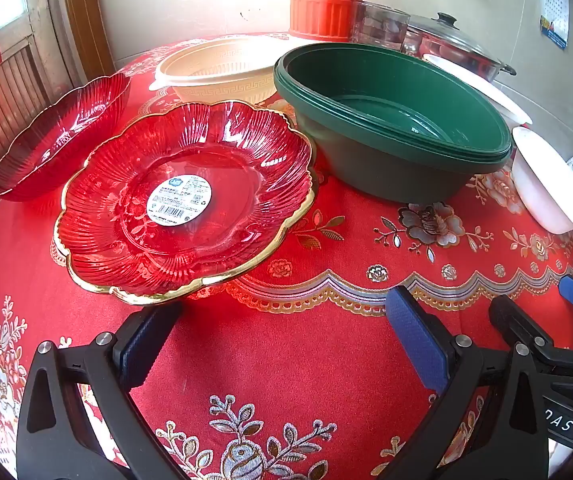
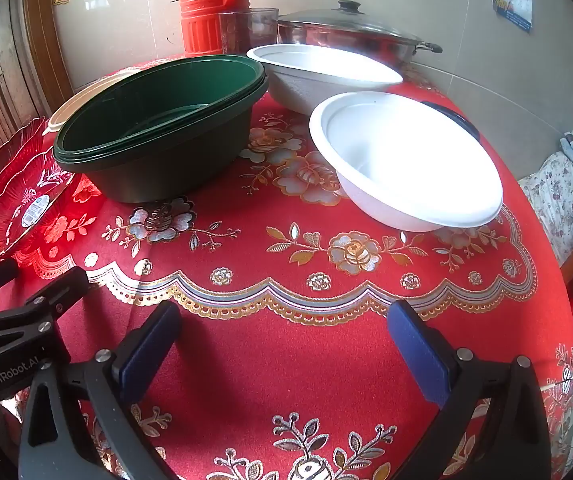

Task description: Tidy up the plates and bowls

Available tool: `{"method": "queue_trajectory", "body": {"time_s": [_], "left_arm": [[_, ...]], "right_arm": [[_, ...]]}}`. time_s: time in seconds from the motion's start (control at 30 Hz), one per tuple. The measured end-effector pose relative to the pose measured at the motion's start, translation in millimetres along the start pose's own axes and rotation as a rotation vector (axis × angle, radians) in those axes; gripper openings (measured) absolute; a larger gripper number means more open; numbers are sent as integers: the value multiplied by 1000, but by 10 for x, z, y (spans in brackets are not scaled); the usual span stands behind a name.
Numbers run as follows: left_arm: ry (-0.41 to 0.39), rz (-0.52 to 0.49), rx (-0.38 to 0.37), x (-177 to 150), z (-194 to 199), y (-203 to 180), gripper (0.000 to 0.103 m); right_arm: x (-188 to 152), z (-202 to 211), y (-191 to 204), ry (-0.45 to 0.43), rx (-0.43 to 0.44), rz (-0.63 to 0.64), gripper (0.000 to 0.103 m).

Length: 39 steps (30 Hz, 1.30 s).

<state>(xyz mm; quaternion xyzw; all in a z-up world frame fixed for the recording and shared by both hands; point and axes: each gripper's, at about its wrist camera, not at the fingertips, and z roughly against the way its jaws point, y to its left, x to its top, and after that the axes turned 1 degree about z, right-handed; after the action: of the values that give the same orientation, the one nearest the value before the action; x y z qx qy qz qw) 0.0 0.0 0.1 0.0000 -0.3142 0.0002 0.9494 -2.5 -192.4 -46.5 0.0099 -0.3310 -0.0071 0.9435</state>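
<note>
Both grippers hovered low over the near part of a table with a red floral tablecloth (image 1: 326, 360), holding nothing. Left gripper (image 1: 282, 344) had its blue-padded fingers spread wide apart, over bare cloth just near of the red glass plate (image 1: 186, 200). Right gripper (image 2: 284, 344) was likewise spread wide, nothing between its fingers, over cloth near of the white bowls. In the left wrist view the right gripper's fingers showed at the right edge.

Red glass plate: scalloped, gold rim, white barcode sticker (image 1: 179, 199) at centre, sat left of middle, tilted with its far edge lifted; what it leaned on could not be told. A second red glass dish (image 1: 62, 136) lay just left and farther back, beside it. Cream plastic bowl (image 1: 222, 72) with a key-pattern band stood far behind the plate. Stacked dark green bowls (image 2: 158, 128), nested together, stood in the middle, right of the red plate and close to it. Near white bowl (image 2: 406, 160) stood right of the green stack, apart from it. Far white bowl (image 2: 322, 72) was behind it, close beside the green stack's far rim.

At the far edge: an orange-red ribbed container (image 2: 210, 4), a clear glass tumbler (image 2: 248, 30), and a steel pot with a glass lid (image 2: 350, 32). Tiled wall behind.
</note>
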Motion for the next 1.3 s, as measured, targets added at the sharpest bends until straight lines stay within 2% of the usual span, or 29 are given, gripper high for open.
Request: {"method": "queue_trajectory", "body": {"time_s": [0.77,1.0,1.07,1.13,1.3], "left_arm": [[-1,-1,2,-1,2,-3,103],[57,-10,-2,-32,17,5,103],[74,-14,-4,-65,65,20,102],[52,-24,-1,-84,187,45,102],[28,-28,-10,-16,542,157,102]], "right_arm": [[-1,1,3,1,0,4,103],[64,19,23,108,32,55,103],[40,55,23,138,42,71,103],[-13,148,-2,154,52,81,103],[5,498,57,115,107,147,103]]}}
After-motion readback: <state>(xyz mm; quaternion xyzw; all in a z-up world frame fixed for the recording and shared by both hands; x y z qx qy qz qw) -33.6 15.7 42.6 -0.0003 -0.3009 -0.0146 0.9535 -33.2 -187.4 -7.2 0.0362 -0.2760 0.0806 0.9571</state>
